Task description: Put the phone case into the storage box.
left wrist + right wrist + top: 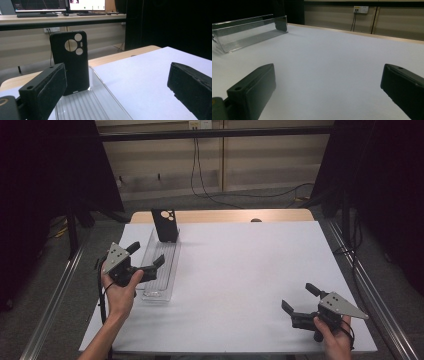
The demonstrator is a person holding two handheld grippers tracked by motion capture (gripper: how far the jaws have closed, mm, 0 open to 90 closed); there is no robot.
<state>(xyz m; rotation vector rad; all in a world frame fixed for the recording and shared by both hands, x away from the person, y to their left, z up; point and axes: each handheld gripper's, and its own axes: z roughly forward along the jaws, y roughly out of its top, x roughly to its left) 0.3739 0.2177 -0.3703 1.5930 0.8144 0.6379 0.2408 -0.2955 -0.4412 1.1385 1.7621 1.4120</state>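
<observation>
Black phone case [165,225] — clear ribbed tray [161,265] — white table [250,270].

A white sheet [240,270] is spread over a wooden table [225,215]. Cables [200,175] are hung down the back wall to the floor. Two monitors [60,5] are set on a desk [62,18] behind.

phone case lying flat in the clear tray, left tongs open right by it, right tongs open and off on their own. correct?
One thing is off: the phone case is not lying flat. It stands upright at the far end of the clear tray, as the left gripper view shows. The rest holds: the left tongs are open by the tray, and the right tongs are open, apart over bare white tabletop.
</observation>
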